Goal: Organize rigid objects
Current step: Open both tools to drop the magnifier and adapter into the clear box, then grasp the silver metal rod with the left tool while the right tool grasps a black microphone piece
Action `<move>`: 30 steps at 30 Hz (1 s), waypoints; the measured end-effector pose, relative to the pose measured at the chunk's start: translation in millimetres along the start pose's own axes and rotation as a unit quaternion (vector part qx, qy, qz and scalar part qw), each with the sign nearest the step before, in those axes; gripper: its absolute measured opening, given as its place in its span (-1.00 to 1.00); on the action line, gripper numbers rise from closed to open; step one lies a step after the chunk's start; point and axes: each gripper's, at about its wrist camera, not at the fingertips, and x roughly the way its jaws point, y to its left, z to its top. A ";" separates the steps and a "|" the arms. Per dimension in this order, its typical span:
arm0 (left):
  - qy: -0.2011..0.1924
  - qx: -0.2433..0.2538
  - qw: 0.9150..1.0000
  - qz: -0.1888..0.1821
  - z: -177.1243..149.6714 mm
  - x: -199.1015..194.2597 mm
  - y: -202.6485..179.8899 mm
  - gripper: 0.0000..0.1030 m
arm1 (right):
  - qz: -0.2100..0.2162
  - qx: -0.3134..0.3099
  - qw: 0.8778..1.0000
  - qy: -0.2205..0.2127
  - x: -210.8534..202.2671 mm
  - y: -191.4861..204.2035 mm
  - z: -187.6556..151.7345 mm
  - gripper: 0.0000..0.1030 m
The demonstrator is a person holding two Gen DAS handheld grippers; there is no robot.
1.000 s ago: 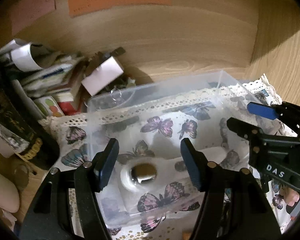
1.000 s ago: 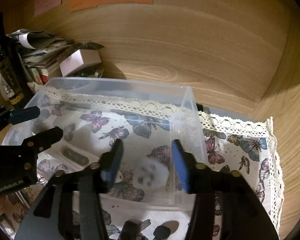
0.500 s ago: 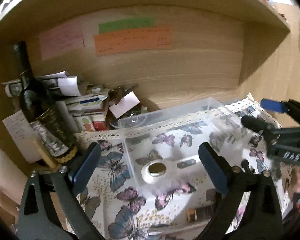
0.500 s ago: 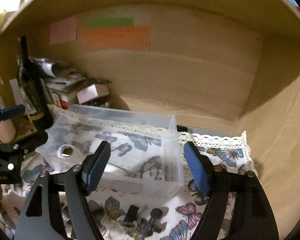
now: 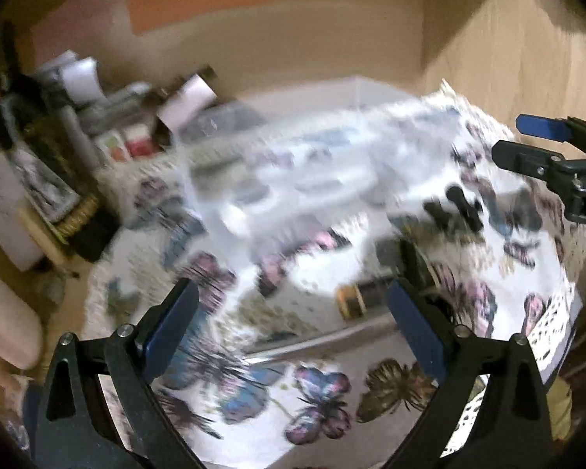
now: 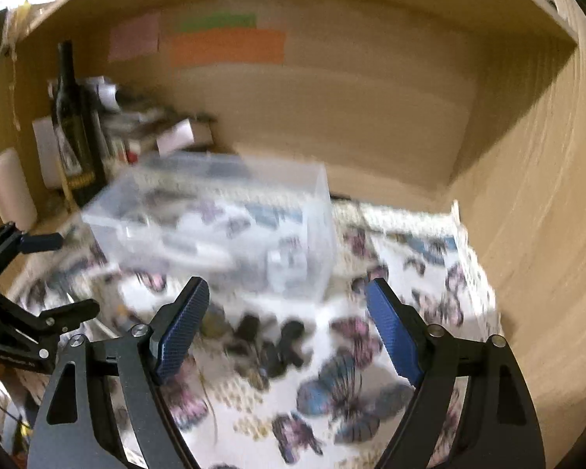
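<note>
- Left wrist view is super smeared, so take the details loosely. Going left to right: a dark bottle [image 5: 9, 90] stands at the far left with a messy stack of papers and boxes [image 5: 109, 109] beside it, against the wooden back wall.
- Next over, the clear plastic bin [image 5: 293, 148] sits on the butterfly cloth [image 5: 316, 391] covering the desk. Something's inside it, but it's too blurry to name.
- In front of the bin, loose on the cloth: a small spool-looking thing with a yellowish end [image 5: 351, 301], then a clump of small dark pieces [image 5: 455, 209] further right.
- The left gripper [image 5: 289, 320] has its fingers spread wide, nothing between them, hovering above the cloth.
- Right wrist view, same story: bin [image 6: 222, 226] left of centre, the dark pieces [image 6: 269, 340] lying just in front of it, pretty much lined up between the fingers.
- The right gripper [image 6: 289, 324] is also wide and empty.
- My read: this is the between-items bit. Both hands are free and looking for the next piece to put in the bin.
- Next move probably means dropping down onto one of those dark bits or the spool and closing on just one. They're bunched up, so singling one out looks like the fiddly part.
</note>
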 end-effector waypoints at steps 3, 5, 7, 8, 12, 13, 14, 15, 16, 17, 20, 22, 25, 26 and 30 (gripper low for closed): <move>0.031 0.009 0.999 -0.026 -4.7 13.7 -7.9 0.60 | -0.003 0.002 0.999 0.033 10.1 -3.7 -17.5 0.56; 0.030 0.011 0.998 -0.049 -7.2 16.1 -10.9 0.56 | 0.006 0.008 0.998 0.059 18.0 -6.0 -29.2 0.55; 0.034 0.014 0.997 -0.062 -9.5 15.3 -12.9 0.41 | 0.015 0.010 0.997 0.079 23.7 -6.9 -40.2 0.48; 0.037 0.014 0.997 -0.068 -10.3 16.3 -13.3 0.32 | 0.017 0.010 0.996 0.090 27.9 -7.3 -44.9 0.40; 0.044 0.022 0.996 -0.078 -17.9 12.3 -17.8 -0.11 | 0.035 0.024 0.993 0.111 37.4 -11.1 -50.5 0.11; 0.046 0.027 0.996 -0.075 -20.9 11.9 -19.2 -0.17 | 0.037 0.028 0.993 0.111 38.2 -12.0 -49.6 0.09; 0.050 0.030 0.995 -0.075 -24.9 12.0 -19.9 -0.26 | 0.035 0.032 0.993 0.107 38.3 -13.9 -47.7 0.08; 0.049 0.031 0.996 -0.075 -28.3 11.3 -19.1 -0.27 | 0.034 0.035 0.993 0.104 38.4 -14.8 -45.3 0.08; 0.046 0.032 0.996 -0.072 -30.6 9.2 -17.7 -0.28 | 0.035 0.039 0.994 0.101 39.0 -15.7 -42.9 0.07; 0.046 0.033 0.996 -0.071 -32.8 6.6 -15.9 -0.33 | 0.038 0.042 0.993 0.099 40.1 -16.4 -40.2 0.05; 0.045 0.028 0.996 -0.072 -37.1 2.9 -12.5 -0.48 | 0.039 0.038 0.993 0.105 48.5 -11.6 -35.4 0.00; 0.041 0.024 0.996 -0.073 -37.8 1.8 -11.7 -0.65 | 0.048 0.037 0.991 0.122 60.0 -9.3 -36.1 -0.17; 0.033 0.013 0.997 -0.071 -39.3 0.7 -10.0 -0.71 | 0.054 0.047 0.989 0.128 68.6 -7.7 -39.0 -0.31; 0.030 0.011 0.997 -0.070 -40.6 -0.9 -9.0 -0.71 | 0.053 0.048 0.990 0.124 66.5 -7.5 -39.0 -0.31; 0.015 -0.009 0.998 -0.064 -38.5 -9.2 -2.3 -0.71 | 0.044 0.046 0.993 0.102 53.2 -7.6 -40.8 -0.32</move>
